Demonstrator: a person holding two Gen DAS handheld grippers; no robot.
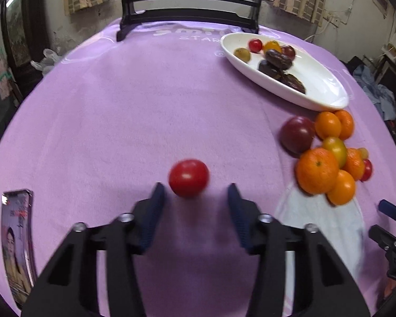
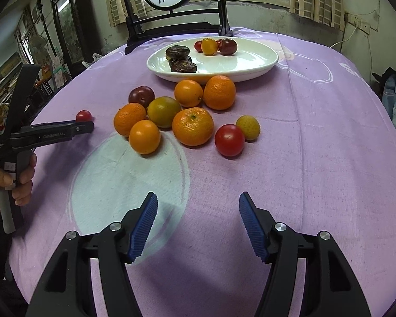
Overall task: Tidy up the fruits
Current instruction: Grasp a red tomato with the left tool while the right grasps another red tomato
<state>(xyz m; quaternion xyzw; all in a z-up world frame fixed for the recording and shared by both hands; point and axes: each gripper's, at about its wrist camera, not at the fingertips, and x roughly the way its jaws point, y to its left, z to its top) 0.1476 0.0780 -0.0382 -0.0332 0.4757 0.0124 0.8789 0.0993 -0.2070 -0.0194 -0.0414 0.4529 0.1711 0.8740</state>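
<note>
Just beyond the released left hand-held gripper [image 1: 195, 194], untouched, a round glossy red cherry tomato [image 1: 188, 177] lies on the desk's fuzzy purple cloth [image 1: 118, 105].

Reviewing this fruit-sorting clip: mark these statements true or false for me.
1. The white dish already holds small tomatoes and dark brown pieces. True.
2. The left hand-held gripper is clamped on an orange. False: its jaws stand apart, and a small red tomato lies just at their tips, not pinched.
3. The right hand-held gripper is open and holds nothing. True.
4. All the oranges are in the dish. False: they lie in a loose cluster on the purple cloth, in front of the dish.
5. A dark plum sits at the edge of that cluster. True.
</note>
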